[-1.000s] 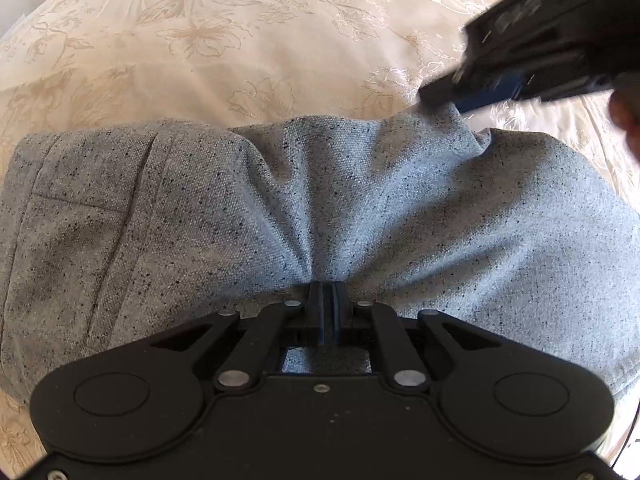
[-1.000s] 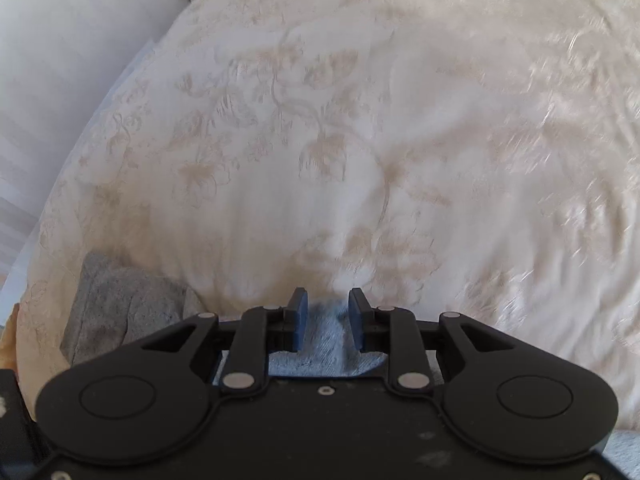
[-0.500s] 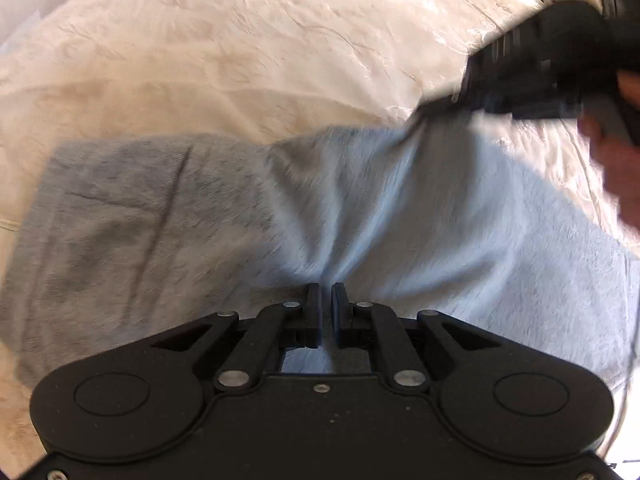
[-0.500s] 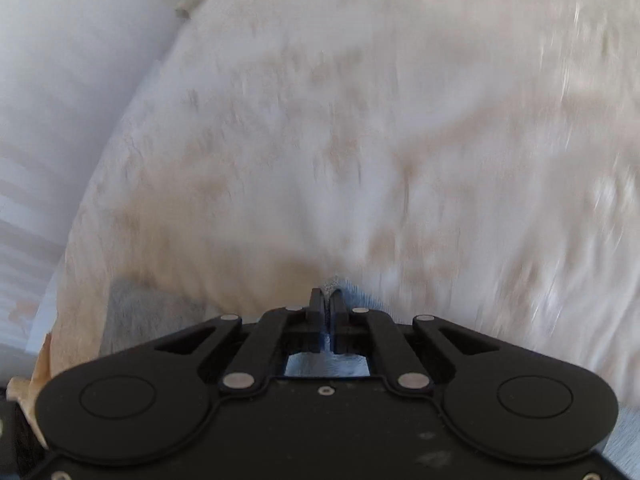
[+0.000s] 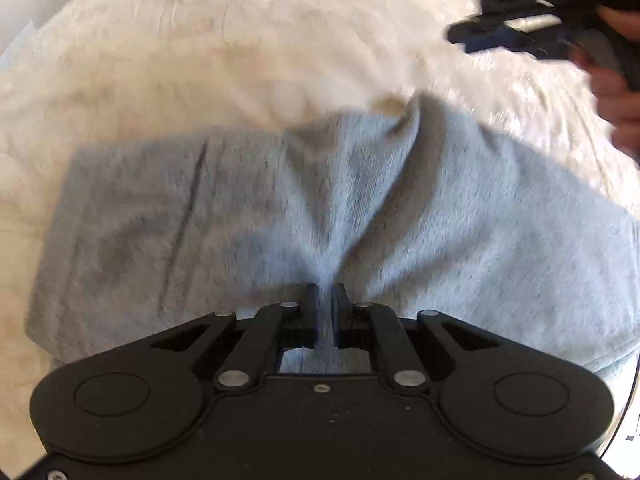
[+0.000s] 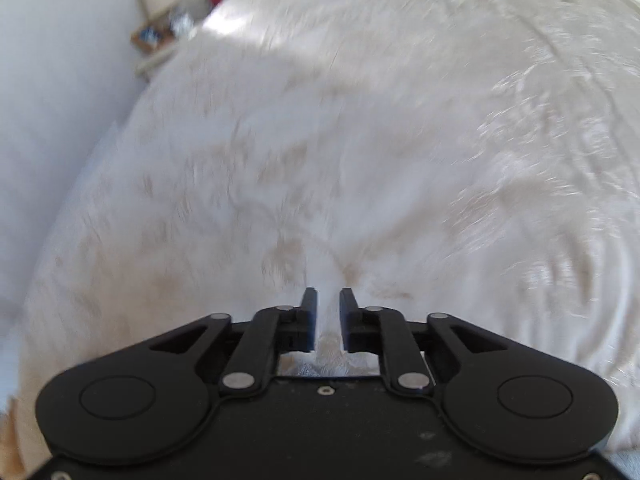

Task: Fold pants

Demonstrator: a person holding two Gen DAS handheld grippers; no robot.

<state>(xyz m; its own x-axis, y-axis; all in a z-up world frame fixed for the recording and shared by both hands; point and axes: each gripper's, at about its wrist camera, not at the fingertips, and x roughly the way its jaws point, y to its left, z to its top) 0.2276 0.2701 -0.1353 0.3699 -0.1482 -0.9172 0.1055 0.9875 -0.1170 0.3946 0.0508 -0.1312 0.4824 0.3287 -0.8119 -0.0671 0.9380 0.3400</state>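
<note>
A bed [image 5: 208, 64] covered in a cream spread with a faint tan flower pattern fills both views. The grey pants [image 5: 248, 216] lie folded across it, creased toward the near edge. The left gripper [image 5: 327, 300] points steeply down at that edge, its jaws narrow and pinched on a ridge of the grey cloth. The right gripper [image 5: 472, 38] hangs above the bed beyond the pants' far edge, apart from them, a person's hand [image 5: 618, 92] around its handle; its jaws are opening, with only the spread seen between them. At the top left of the right wrist view, a small cluttered stand [image 6: 160, 28] sits beside the bed, blurred.
</note>
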